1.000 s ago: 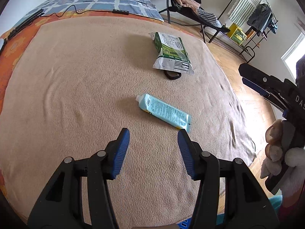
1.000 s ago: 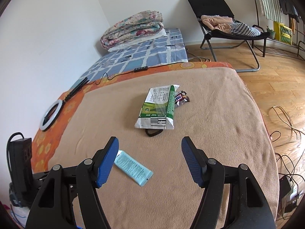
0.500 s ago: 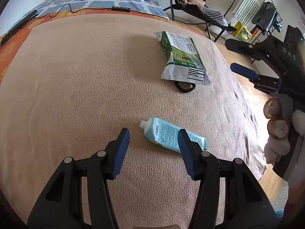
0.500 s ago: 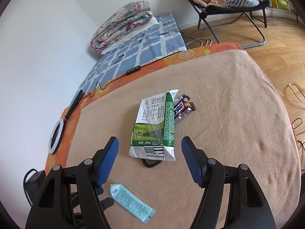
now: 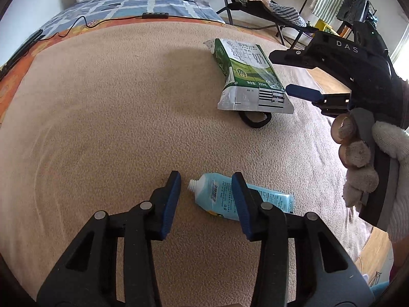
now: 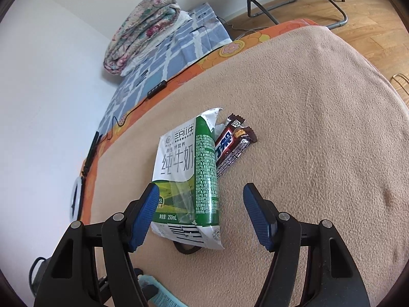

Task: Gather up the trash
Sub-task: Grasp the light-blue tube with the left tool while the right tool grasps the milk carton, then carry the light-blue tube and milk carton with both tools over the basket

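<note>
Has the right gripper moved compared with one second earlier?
Yes. The right gripper has advanced toward the milk carton, which lies unmoved on the beige blanket; its open fingers now flank the carton's near end.

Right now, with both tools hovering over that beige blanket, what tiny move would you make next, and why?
Probably ease the left gripper a little right and down, then close. Its fingers are open, and the blue tube lies flat on the blanket with only its cap end between them; the right finger overlaps its body. The right gripper, also open, already straddles the milk carton.

left claw (image 5: 205, 188): black, blue pads, silver screws | right claw (image 6: 200, 204): same, "DAS" marking
</note>
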`<state>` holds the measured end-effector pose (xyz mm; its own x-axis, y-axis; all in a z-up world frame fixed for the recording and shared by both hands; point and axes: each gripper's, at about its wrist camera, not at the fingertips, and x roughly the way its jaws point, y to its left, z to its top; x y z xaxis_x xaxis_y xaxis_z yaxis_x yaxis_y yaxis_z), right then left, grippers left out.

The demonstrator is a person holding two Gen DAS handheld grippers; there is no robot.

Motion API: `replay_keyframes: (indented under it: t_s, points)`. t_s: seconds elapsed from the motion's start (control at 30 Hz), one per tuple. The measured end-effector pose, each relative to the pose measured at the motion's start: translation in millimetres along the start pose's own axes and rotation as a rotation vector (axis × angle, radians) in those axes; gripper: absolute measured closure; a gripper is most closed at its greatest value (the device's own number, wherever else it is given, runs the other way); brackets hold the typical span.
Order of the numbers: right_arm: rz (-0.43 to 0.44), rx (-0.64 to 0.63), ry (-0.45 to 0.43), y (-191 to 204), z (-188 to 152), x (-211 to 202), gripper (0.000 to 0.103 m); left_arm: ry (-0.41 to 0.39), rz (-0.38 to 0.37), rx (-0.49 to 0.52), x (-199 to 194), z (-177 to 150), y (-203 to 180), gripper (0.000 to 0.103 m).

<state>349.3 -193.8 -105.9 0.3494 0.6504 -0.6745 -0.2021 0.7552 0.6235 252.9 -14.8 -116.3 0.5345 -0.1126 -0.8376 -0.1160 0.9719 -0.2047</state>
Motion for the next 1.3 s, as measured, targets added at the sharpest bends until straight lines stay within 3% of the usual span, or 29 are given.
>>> replay_keyframes:
  t_s: [0.2, 0.27, 0.37, 0.63, 0.8, 1.3]
  points:
    - [0.022, 0.015, 0.022, -2, 1, 14, 0.047, -0.02, 0.017, 0.011, 2, 1, -3, 0.075]
    - [0.036, 0.025, 0.033, -3, 1, 17, 0.061, -0.026, 0.019, 0.009, 2, 1, -2, 0.078]
    - [0.058, 0.03, 0.043, -5, 0, 18, 0.075, -0.03, 0.014, 0.003, 1, 2, 0, 0.08]
    - [0.061, -0.021, 0.001, 8, -2, 4, 0.078, -0.04, 0.026, 0.015, -3, 1, 0, 0.083]
    - [0.032, -0.118, -0.018, 30, -5, -3, 0.079, -0.045, 0.035, 0.015, -10, -2, 6, 0.084]
    - [0.035, -0.243, -0.062, 70, -23, -50, 0.079, -0.114, 0.054, -0.017, -64, -7, 31, 0.084]
